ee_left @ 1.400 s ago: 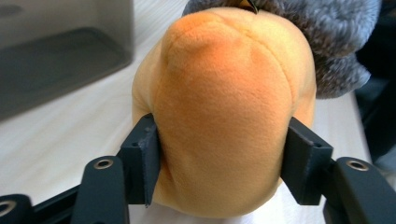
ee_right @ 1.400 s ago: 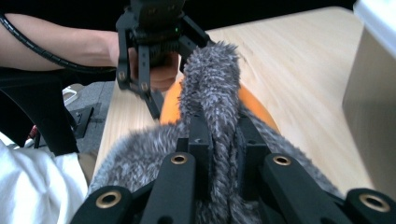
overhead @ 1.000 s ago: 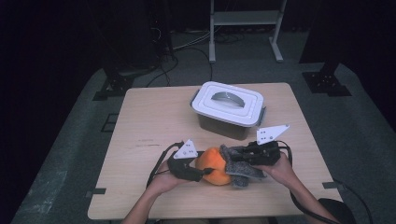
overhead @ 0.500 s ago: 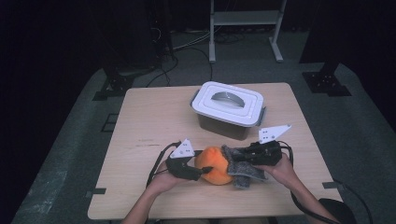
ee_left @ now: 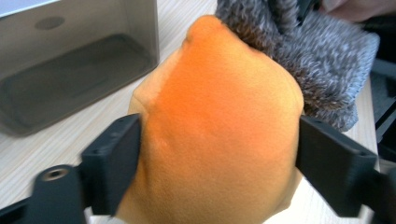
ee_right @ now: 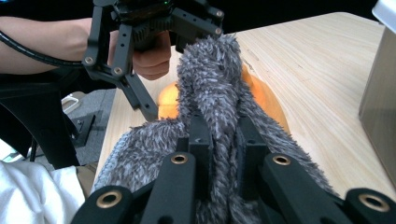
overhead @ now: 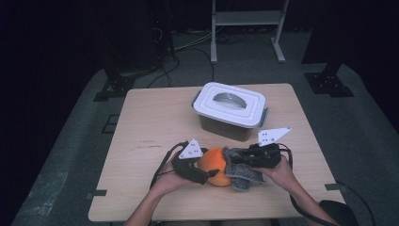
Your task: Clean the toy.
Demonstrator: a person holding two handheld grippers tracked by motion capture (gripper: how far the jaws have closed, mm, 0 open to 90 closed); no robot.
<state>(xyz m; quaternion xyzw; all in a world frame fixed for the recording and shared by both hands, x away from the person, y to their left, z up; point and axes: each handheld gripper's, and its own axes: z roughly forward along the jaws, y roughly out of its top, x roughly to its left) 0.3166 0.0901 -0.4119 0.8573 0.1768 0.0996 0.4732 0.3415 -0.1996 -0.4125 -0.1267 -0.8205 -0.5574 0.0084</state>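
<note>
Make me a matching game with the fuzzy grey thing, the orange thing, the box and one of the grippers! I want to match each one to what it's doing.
Things:
1. orange soft ball
2. grey fuzzy cloth
3. plastic box
4. left gripper

Descriptions:
A. pinched in the shut right gripper
B. lid on, at the far side of the table
C. jaws wide, one on each side of the ball
D. half wrapped in the cloth

Pairs: 1-D, 2-A, 3-B, 4-C
</note>
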